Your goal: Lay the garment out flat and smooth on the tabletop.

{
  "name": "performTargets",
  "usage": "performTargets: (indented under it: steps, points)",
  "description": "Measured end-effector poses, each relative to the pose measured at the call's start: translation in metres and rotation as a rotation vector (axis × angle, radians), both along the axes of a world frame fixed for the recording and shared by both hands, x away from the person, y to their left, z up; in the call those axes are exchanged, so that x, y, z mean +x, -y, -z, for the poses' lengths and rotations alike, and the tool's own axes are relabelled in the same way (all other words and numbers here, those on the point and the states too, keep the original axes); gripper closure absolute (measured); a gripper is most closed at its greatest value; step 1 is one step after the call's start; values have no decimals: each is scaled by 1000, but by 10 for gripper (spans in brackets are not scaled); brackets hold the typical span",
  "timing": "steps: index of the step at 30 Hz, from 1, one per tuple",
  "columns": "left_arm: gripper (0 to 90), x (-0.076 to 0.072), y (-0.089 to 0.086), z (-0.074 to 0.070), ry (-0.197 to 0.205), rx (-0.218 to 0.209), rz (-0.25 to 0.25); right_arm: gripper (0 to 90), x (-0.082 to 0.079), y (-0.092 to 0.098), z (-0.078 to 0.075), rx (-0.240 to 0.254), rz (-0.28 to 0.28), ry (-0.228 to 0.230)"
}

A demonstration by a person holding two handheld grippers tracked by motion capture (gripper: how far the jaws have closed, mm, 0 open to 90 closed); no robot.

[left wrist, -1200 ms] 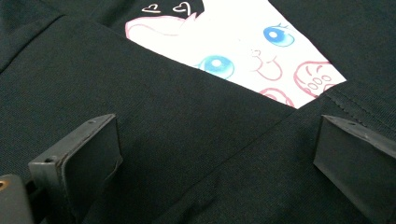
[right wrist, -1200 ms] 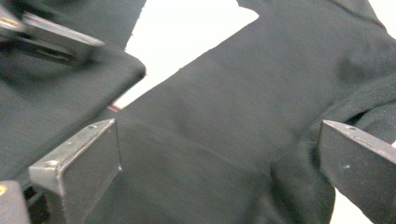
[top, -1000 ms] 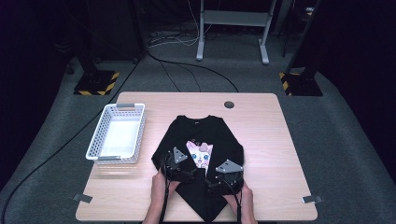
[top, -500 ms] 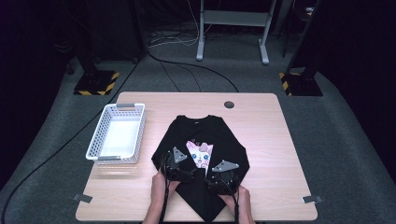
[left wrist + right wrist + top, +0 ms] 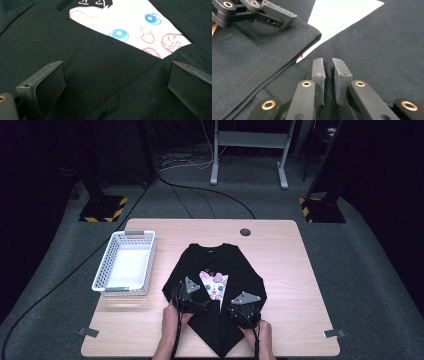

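- Wooden tabletop (image 5: 300,270) is carrying a half-folded black shirt (image 5: 235,265).
- Right tool (image 5: 327,62) has just been closing, now pinching a shirt fold, ready for lifting.
- Left tool (image 5: 112,75) is resting apart.

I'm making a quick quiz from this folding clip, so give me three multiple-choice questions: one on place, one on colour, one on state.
1. Where does the white basket stand relative to the black T-shirt?
A. at its left
B. at its right
C. on it

2. What colour are the printed cat's eyes?
A. green
B. blue
C. red

3. How are the right tongs?
A. wide open
B. shut on a fold of cloth
C. gripping the basket

Answers: 1 A, the high view shows it; 2 B, the left gripper view; 3 B, cloth is pinched between the jaws, which have just been closing.
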State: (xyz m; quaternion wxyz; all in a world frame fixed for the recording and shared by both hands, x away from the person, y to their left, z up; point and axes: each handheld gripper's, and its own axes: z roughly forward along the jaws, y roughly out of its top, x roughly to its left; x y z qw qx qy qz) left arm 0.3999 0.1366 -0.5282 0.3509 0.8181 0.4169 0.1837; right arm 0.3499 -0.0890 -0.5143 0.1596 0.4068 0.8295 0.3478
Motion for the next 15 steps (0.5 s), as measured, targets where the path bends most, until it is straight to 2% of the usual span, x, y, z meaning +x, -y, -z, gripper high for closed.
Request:
performTargets:
  steps: [15]
  points:
    - [6,9,1,0,-5,-7,-25,819,-1,8,-16,22,13,38]
